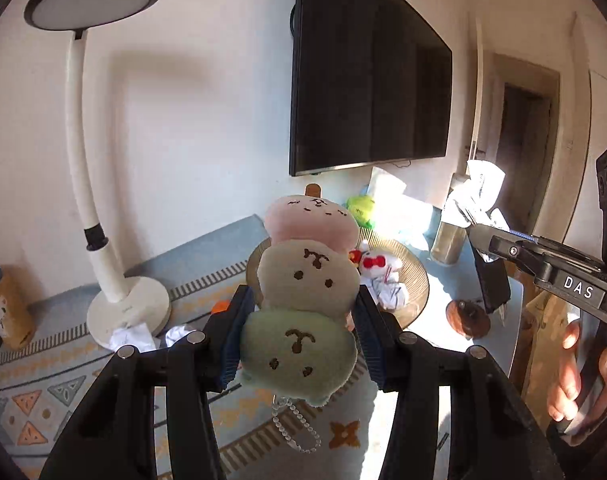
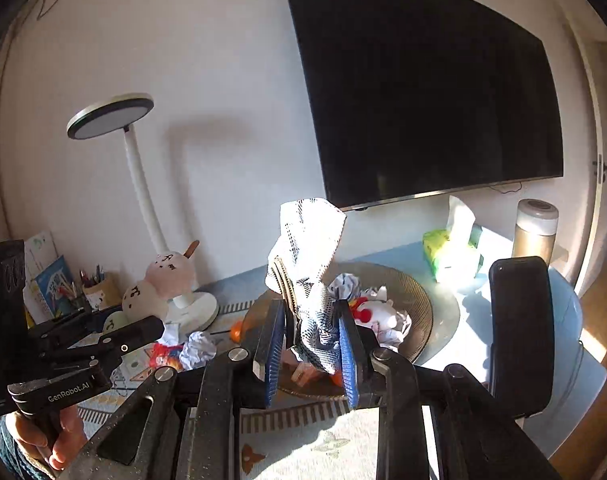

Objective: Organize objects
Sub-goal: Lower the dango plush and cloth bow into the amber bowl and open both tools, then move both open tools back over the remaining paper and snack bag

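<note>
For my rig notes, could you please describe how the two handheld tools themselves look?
Both are matte black with silver pivot bolts and blue ribbed pads. The left tool reads "GenRobot.AI" in the right view; the right tool reads "DAS" in the left view. Bare hands; no cables visible.

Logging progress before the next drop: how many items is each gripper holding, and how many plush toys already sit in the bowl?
Three-ball pink, beige and green plush skewer, clamped in left gripper: 1
White dotted mesh cloth, clamped in right gripper: 1
White plush with red bows in the ribbed glass bowl: 1
Total: 3
</note>
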A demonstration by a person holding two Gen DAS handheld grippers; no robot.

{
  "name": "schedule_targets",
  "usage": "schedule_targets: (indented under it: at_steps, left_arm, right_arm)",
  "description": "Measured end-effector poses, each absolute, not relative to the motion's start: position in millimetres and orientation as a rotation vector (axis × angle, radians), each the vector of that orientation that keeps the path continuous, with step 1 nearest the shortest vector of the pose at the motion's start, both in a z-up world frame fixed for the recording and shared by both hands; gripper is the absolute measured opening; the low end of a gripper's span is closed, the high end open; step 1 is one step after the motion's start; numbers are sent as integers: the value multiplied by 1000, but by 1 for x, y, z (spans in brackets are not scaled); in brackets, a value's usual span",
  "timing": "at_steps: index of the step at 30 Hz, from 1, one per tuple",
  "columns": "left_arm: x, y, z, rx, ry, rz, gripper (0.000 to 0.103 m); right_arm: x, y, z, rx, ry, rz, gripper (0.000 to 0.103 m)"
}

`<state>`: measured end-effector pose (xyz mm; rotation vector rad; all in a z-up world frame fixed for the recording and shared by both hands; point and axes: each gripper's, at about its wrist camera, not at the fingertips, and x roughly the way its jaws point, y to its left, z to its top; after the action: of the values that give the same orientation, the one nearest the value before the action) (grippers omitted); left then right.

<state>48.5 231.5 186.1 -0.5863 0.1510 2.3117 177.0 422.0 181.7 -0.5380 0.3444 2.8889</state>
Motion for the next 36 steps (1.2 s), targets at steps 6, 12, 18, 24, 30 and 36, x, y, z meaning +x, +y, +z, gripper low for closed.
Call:
schedule_targets:
  at_steps: [6,12,18,24,30,36]
  left_arm:
    - [-22,285,167,-720,-28,2269,47]
    - [-58,311,122,-826,-111,2206,48]
    - [-66,312,104,-935,-148,2167,96]
    - [-43,268,124,-882,-219,2170,101]
    - [4,191,152,-756,-175,2334,102]
    - [30,104,140,-778,-74,2698,102]
  right_arm:
    - [120,458,162,-631,481,2877,24]
    - [80,475,126,-803,526,2836,32]
    - [90,475,117,-841,518,2828,66]
    - [110,455,133,-811,508,2871,67]
    - [129,400,153,-827,522,3011,71]
    - [121,328,122,-963,529,3100,97]
